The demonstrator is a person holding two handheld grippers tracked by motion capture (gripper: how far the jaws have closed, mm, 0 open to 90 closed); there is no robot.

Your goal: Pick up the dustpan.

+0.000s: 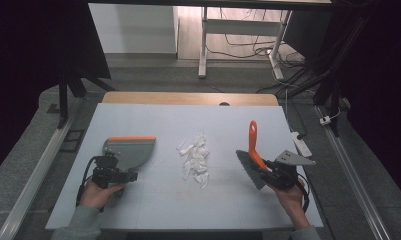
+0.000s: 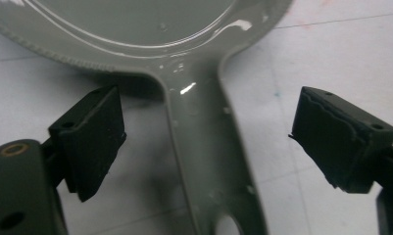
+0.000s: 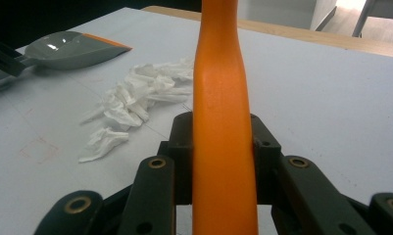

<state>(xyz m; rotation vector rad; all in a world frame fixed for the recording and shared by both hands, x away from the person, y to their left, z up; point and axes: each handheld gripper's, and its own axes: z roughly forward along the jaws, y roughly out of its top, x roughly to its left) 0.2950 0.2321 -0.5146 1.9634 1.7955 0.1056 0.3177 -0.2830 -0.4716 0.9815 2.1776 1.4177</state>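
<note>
The pile of torn white paper scraps [image 1: 195, 159] lies unswept at the middle of the bench [image 1: 153, 205], so the sweeping appears not yet begun. Right of the pile, the right hand-held gripper [image 1: 274, 176] pinches the orange handle of the brush [image 1: 253, 152]. Left of the pile, the left hand-held gripper [image 1: 119, 175] is spread either side of the grey dustpan [image 1: 129, 151] handle, not yet gripping. No readable writing or branding shows.
</note>
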